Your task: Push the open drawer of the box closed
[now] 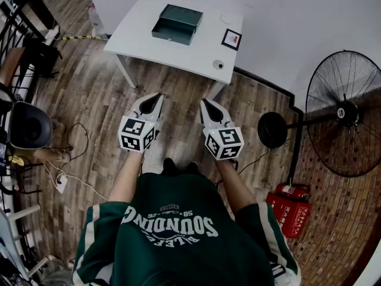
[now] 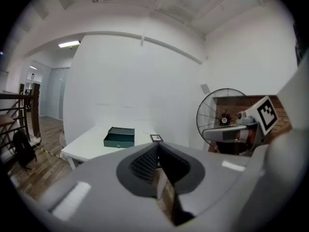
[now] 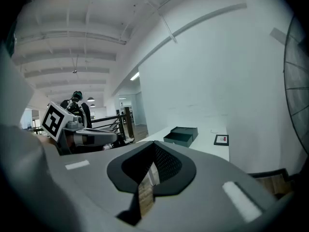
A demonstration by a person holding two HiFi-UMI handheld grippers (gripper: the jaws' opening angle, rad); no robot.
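A dark green box point(image 1: 177, 24) sits on the white table point(image 1: 199, 52), its drawer pulled out toward me. The left gripper view shows the same box point(image 2: 119, 137) far ahead, and it is small in the right gripper view point(image 3: 182, 136) too. I stand well back from the table over the wooden floor. My left gripper point(image 1: 156, 98) and right gripper point(image 1: 204, 103) hang side by side in front of me, both pointing at the table. Each has its jaws shut with nothing between them, as the left gripper point(image 2: 157, 151) and right gripper point(image 3: 155, 151) show in their own views.
A small framed picture point(image 1: 231, 39) and a round white object point(image 1: 218, 64) lie on the table right of the box. A standing fan point(image 1: 345, 112) and a red fire-extinguisher case point(image 1: 290, 210) are at the right. Cables point(image 1: 65, 177) trail on the floor at the left.
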